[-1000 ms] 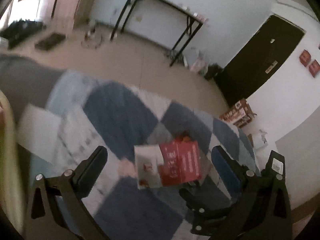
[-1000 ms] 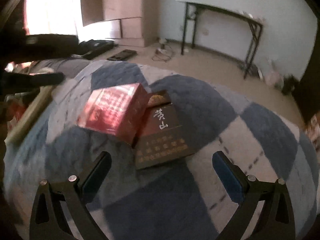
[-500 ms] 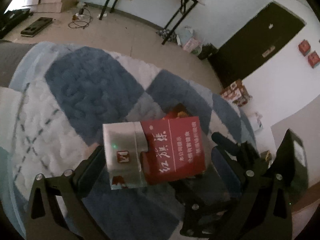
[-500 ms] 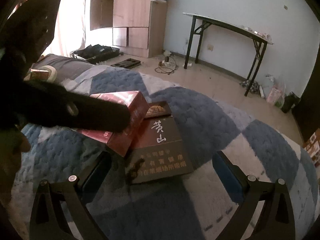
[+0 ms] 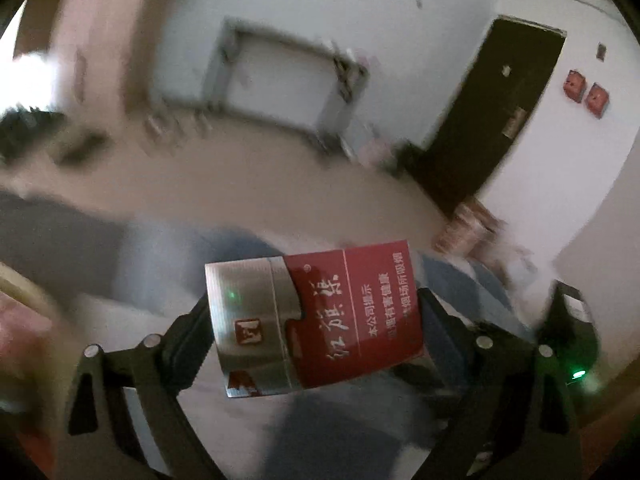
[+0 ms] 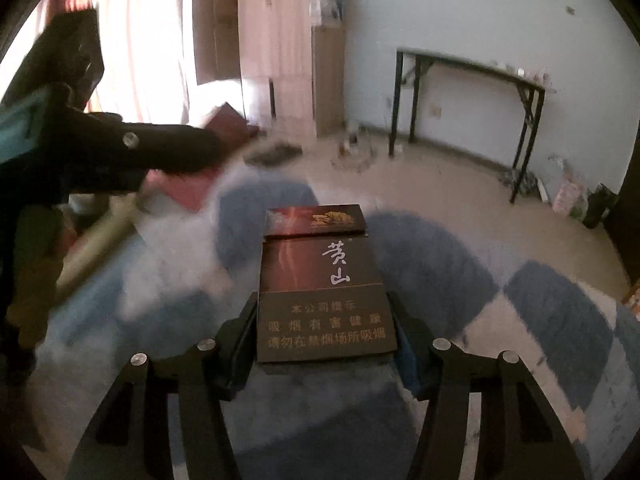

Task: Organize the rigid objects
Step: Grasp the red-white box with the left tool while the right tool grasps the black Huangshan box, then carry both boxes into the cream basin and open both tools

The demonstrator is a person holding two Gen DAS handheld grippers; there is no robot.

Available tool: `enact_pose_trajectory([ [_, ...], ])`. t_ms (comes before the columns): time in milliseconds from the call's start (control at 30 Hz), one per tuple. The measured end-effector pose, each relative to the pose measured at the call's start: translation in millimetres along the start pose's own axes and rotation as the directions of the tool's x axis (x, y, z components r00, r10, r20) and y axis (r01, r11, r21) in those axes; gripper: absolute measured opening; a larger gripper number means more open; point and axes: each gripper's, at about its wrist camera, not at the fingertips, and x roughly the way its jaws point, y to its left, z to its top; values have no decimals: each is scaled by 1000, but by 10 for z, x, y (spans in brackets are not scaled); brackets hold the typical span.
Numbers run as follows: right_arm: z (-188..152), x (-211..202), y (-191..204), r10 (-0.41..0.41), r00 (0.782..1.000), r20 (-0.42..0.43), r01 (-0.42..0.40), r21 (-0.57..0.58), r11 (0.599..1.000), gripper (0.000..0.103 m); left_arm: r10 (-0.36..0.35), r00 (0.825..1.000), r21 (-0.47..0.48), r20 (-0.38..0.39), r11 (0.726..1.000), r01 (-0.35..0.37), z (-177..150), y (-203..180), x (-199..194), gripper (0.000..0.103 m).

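Left gripper [image 5: 314, 320] closing on red pack [image 5: 320, 320] edges.

Both views are dim indoors and strongly curved by the fisheye lens, with black corners around the round picture. In the left wrist view the whole background is smeared by motion blur; the table [image 5: 280, 80] against the wall and the floor are streaked, while the red and silver pack [image 5: 316, 320] is rendered sharp. In the right wrist view strong daylight is let in through the curtain [image 6: 136, 52] at the upper left, where the picture is overexposed. The dark brown pack [image 6: 324, 292] is seen clearly, its print readable; the left side is blurred.
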Motion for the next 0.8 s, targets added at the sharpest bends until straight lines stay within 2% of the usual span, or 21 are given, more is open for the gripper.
enact_pose_trajectory([
  [33, 44, -79, 39, 20, 999, 30, -20, 1, 1000, 58, 59, 997, 20, 50, 998, -60, 93, 91, -249, 93],
  [100, 167, -258, 240, 69, 994, 89, -67, -28, 997, 58, 177, 974, 14, 143, 983, -181, 219, 400, -804, 93],
  [167, 272, -362, 575, 134, 984, 120, -126, -73, 989, 58, 265, 947, -53, 180, 964, -260, 214, 894, -1317, 93],
  [200, 295, -366, 733, 160, 980, 123, -149, -90, 985, 58, 301, 938, -99, 173, 953, -288, 172, 1148, -1491, 93],
  [300, 365, -216, 1331, 253, 963, 87, -236, -169, 957, 58, 393, 914, -233, 96, 902, -363, -40, 1882, -1771, 93],
  [400, 509, 90, 1837, 357, 934, 6, -346, -226, 911, 58, 510, 860, -342, -30, 803, -488, -251, 2412, -1757, 93],
  [467, 614, 299, 2149, 365, 930, -40, -360, -293, 886, 58, 534, 837, -353, -121, 765, -539, -348, 2590, -1612, 93],
  [533, 682, 511, 2431, 367, 925, -100, -378, -349, 857, 58, 512, 840, -340, -179, 769, -541, -437, 2675, -1472, 93],
  [633, 734, 788, 2649, 358, 915, -188, -404, -384, 830, 58, 477, 846, -325, -240, 781, -533, -526, 2721, -1306, 94],
  [700, 731, 933, 2726, 345, 907, -241, -417, -399, 817, 58, 442, 863, -347, -245, 791, -504, -531, 2755, -1287, 94],
  [800, 719, 1043, 2814, 323, 905, -277, -417, -419, 807, 58, 434, 864, -347, -254, 793, -500, -506, 2707, -1246, 95],
])
